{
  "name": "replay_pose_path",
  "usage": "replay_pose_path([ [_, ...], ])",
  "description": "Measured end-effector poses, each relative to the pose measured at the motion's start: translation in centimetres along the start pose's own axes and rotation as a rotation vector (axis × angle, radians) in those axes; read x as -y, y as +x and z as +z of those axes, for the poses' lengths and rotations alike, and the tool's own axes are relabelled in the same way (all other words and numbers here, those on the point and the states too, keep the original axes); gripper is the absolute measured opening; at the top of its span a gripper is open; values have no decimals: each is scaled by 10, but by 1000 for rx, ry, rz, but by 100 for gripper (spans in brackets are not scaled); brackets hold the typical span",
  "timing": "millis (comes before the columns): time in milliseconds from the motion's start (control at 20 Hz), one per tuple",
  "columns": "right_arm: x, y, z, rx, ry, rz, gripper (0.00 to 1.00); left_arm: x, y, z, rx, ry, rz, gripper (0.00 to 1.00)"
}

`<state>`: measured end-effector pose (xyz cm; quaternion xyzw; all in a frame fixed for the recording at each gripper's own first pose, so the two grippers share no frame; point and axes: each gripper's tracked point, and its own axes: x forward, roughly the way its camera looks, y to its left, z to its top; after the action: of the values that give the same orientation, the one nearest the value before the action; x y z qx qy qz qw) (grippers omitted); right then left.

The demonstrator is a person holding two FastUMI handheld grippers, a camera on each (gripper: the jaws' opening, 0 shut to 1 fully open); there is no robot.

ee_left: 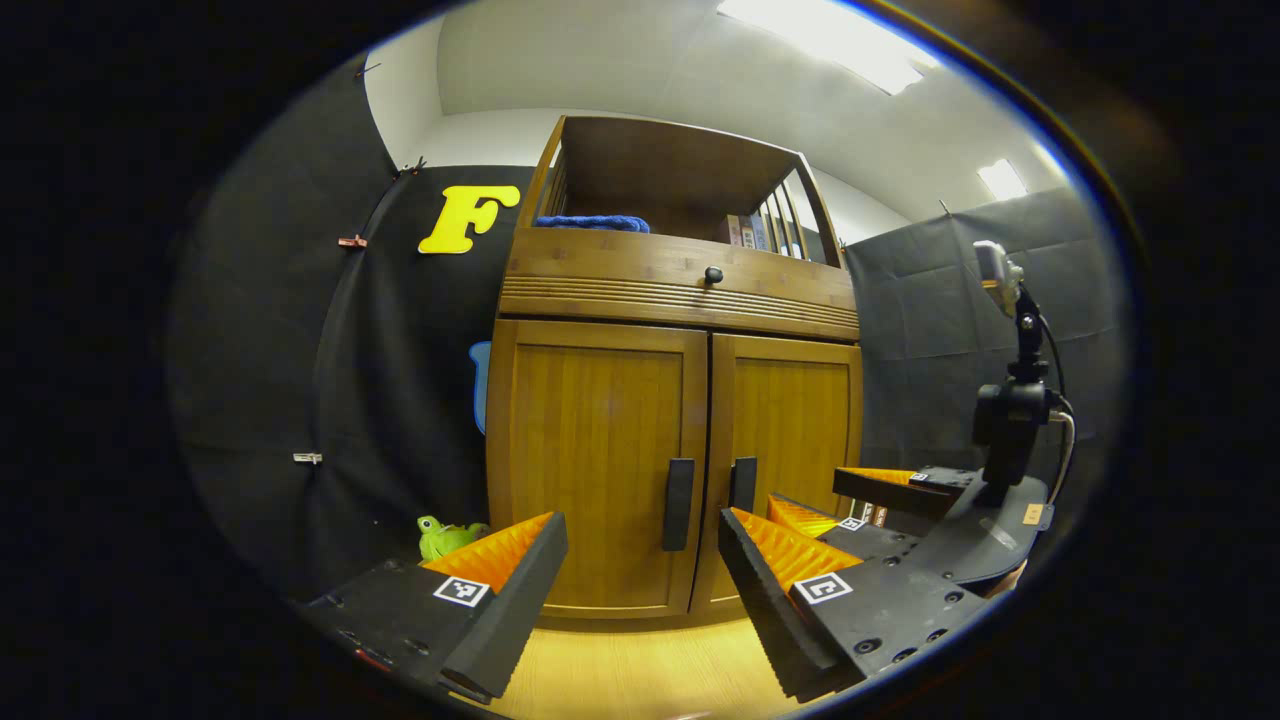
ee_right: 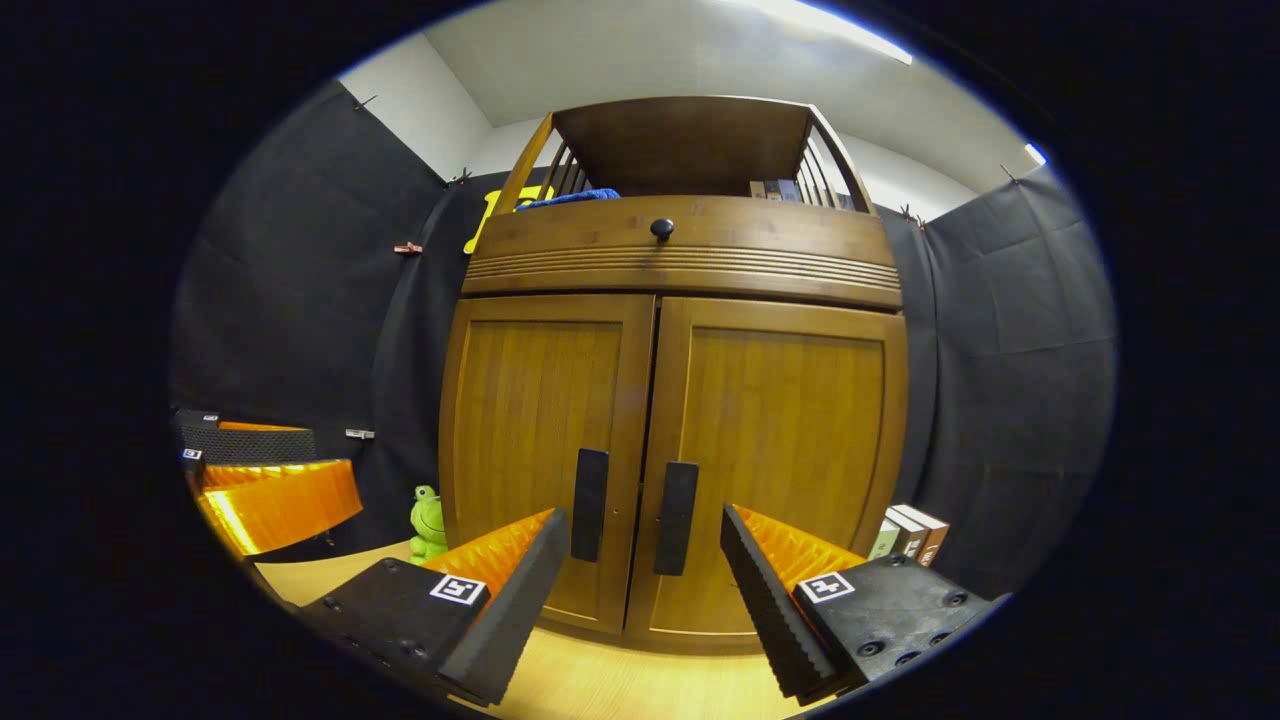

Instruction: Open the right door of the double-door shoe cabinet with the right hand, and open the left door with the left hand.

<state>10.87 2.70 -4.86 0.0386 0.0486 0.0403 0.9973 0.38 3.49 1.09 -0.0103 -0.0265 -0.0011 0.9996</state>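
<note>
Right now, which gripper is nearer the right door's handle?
Right. The right gripper, open, faces the right handle almost straight on. The left gripper is lined up with the left handle, off to the side.

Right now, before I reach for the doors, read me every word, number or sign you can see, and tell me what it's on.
No word or number here is readable.
Square markers on the left claw and right claw: black-and-white patterns, not text.
Books on the top shelf of the cabinet: spines too small to read.
Boxes beside the cabinet: too small to read.
</note>
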Motion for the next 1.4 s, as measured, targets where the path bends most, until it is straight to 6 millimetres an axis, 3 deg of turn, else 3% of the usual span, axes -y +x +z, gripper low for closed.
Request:
replay_pose_path([
  [100,-2,23,-2,14,-4,10,97,-3,5,-3,2,0,8,95],
  [300,11,64,-12,42,-41,-54,96,-4,8,-7,4,11,0,95],
  [500,29,96,-36,-11,-11,-105,94,-6,15,-8,3,-6,-18,95],
  [600,34,112,-47,-51,-1,-108,89,-7,17,-9,5,-13,-25,95],
  [700,39,122,-50,-57,-5,-118,86,-9,19,-10,2,-16,-26,95],
  [800,48,130,-51,-47,-8,-148,84,-10,20,-12,-4,-16,-34,95],
  [900,46,137,-57,-66,11,-141,72,-11,23,-12,-6,-12,-37,95],
  [1050,40,144,-60,-86,30,-108,62,-13,26,-13,-4,3,-25,95],
  [1100,42,137,-59,-85,31,-120,54,-14,27,-14,-3,12,-26,95],
  [1150,42,145,-62,-84,33,-123,46,-15,29,-16,-9,23,-25,95],
  [1300,42,143,-62,-85,25,-115,26,-15,30,-27,-30,53,-25,95],
  [1400,41,136,-62,-93,8,-100,30,-13,31,-29,-42,66,-30,95],
])
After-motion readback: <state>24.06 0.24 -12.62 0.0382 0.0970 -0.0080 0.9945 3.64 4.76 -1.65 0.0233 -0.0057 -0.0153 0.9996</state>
